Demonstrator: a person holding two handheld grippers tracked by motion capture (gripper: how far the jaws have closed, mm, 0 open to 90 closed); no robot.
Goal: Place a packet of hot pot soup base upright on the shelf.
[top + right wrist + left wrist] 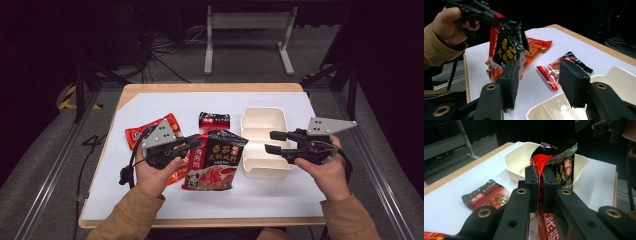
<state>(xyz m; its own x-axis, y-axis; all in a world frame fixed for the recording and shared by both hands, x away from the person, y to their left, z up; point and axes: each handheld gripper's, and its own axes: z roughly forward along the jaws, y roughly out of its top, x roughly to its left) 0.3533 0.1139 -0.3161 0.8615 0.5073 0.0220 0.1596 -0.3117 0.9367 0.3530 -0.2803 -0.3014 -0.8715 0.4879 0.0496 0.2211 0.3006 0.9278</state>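
A large black and red food packet hangs lifted off the white table cover, pinched by its left edge in my left gripper, which is shut on it. In the left gripper view the two pads squeeze the packet's red edge. My right gripper is open over the left side of a cream divided box, with nothing between its jaws. In the right gripper view the packet hangs beyond my open right gripper, held by the left gripper.
A small black and red sachet lies behind the packet, left of the box. An orange-red packet lies flat under my left hand. A metal frame stands on the floor beyond the table's far edge.
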